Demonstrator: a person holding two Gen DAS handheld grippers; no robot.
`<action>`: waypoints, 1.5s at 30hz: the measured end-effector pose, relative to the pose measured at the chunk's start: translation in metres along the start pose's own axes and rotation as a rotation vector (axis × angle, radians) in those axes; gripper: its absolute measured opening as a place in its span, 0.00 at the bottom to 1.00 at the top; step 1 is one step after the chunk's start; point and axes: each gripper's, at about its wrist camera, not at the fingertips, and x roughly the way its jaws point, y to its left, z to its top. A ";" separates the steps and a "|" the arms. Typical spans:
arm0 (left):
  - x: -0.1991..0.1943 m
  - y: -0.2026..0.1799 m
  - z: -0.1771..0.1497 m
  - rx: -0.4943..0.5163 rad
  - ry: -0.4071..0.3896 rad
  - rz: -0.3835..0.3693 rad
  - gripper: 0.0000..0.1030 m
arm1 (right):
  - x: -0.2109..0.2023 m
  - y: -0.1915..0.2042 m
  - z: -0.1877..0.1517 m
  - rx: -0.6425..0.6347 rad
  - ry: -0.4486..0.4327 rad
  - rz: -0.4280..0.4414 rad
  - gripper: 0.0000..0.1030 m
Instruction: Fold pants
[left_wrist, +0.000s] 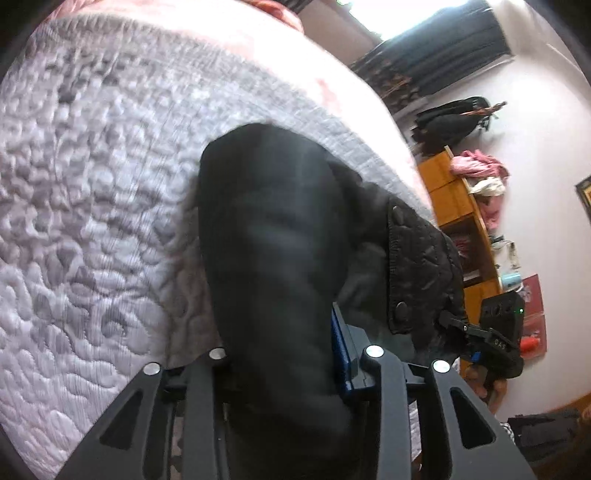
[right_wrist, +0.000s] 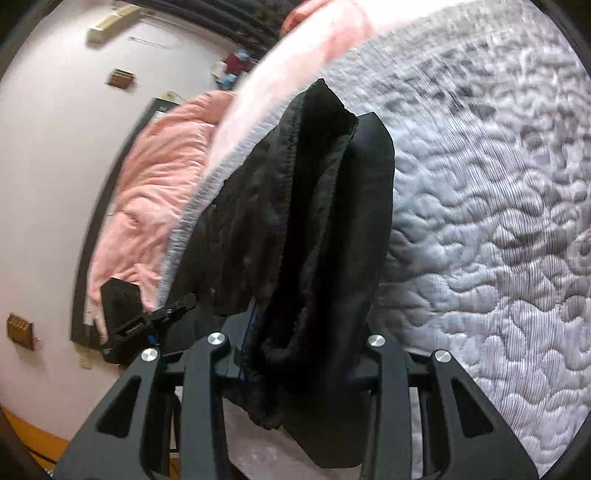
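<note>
The black pants (left_wrist: 273, 240) hang in folds over a grey quilted bed cover (left_wrist: 92, 184). My left gripper (left_wrist: 291, 354) is shut on the pants, with black cloth bunched between its fingers. My right gripper (right_wrist: 299, 343) is shut on another part of the pants (right_wrist: 325, 206), whose hem edge points away from me. Each gripper shows in the other's view: the right gripper (left_wrist: 491, 339) at the right edge, the left gripper (right_wrist: 147, 321) at the lower left, both at the cloth's far side. The pants are lifted and stretched between the two.
The quilted cover (right_wrist: 498, 221) lies over a pink blanket (right_wrist: 147, 177) on the bed. A wooden shelf (left_wrist: 458, 206) with clothes stands against a white wall. A dark curtain (left_wrist: 443, 62) hangs by a bright window.
</note>
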 end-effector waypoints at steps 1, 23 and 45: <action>0.004 0.004 -0.002 0.005 0.004 -0.003 0.37 | 0.004 -0.006 -0.001 0.007 0.005 -0.006 0.35; 0.006 0.011 -0.034 0.035 -0.022 0.081 0.73 | -0.012 -0.039 -0.033 0.056 -0.043 -0.085 0.75; -0.090 -0.078 -0.140 0.210 -0.246 0.575 0.92 | -0.068 0.115 -0.155 -0.246 -0.283 -0.729 0.97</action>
